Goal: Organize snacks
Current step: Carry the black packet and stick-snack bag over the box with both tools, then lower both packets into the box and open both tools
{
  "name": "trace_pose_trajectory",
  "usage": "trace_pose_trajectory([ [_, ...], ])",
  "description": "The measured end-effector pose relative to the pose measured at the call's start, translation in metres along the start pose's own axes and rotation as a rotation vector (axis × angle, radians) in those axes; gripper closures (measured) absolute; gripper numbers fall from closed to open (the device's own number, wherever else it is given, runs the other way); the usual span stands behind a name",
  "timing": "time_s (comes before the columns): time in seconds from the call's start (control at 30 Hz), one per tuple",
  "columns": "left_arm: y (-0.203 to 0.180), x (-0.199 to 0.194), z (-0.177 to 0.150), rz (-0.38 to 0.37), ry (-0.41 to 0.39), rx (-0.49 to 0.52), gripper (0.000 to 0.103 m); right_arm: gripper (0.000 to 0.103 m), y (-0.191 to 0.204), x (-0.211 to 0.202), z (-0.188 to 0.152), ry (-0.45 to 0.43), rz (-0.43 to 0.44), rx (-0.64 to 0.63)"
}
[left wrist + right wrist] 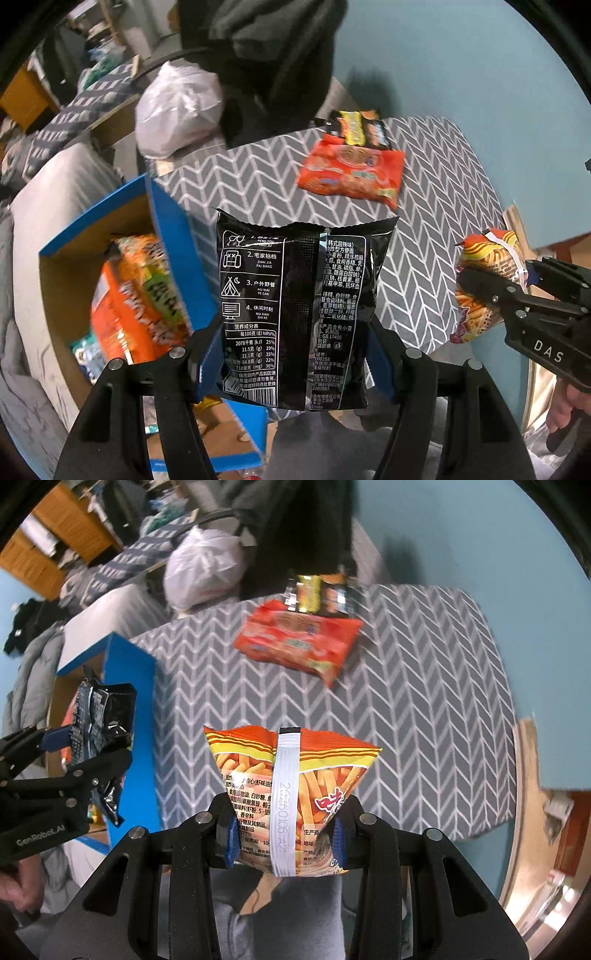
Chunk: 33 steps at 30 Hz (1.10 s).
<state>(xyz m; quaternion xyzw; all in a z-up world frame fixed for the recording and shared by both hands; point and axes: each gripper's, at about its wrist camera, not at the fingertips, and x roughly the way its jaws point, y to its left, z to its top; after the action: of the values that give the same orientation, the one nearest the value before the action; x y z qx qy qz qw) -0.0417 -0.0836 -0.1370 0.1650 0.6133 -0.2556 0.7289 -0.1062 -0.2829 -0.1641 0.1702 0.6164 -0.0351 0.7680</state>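
Observation:
My left gripper [293, 363] is shut on a black noodle packet [299, 306], held upright above the near edge of the chevron-patterned table [436, 221], beside the blue cardboard box [173, 229]. My right gripper [284, 834] is shut on an orange fries-print snack bag [291, 794], held above the table's near edge. Each gripper shows in the other's view: the right one with its bag [491, 280], the left one with its packet [99, 716]. A red-orange packet [351, 171] and a black-and-yellow packet [360, 129] lie at the far side of the table.
The blue box holds an orange snack packet [136, 299] and smaller items. A white plastic bag [181, 110] and a dark garment [273, 55] sit behind the table. A grey cushion [48, 192] lies left of the box. A round metal rim [535, 849] shows at right.

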Motion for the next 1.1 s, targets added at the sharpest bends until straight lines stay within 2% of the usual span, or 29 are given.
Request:
trace_pose_trajectory([
  [0.37, 0.062, -0.022, -0.013, 0.03, -0.042, -0.163, 0.035, 0.067, 0.071, 0.014, 0.03, 0.018, 0.077, -0.17],
  [0.73, 0.138, -0.04, -0.038, 0.081, -0.076, -0.37, 0.035, 0.067, 0.161, 0.031, 0.053, 0.039, 0.157, -0.371],
  [1.1, 0.205, -0.031, -0.067, 0.133, -0.075, -0.576, 0.035, 0.067, 0.253, 0.053, 0.072, 0.065, 0.232, -0.548],
])
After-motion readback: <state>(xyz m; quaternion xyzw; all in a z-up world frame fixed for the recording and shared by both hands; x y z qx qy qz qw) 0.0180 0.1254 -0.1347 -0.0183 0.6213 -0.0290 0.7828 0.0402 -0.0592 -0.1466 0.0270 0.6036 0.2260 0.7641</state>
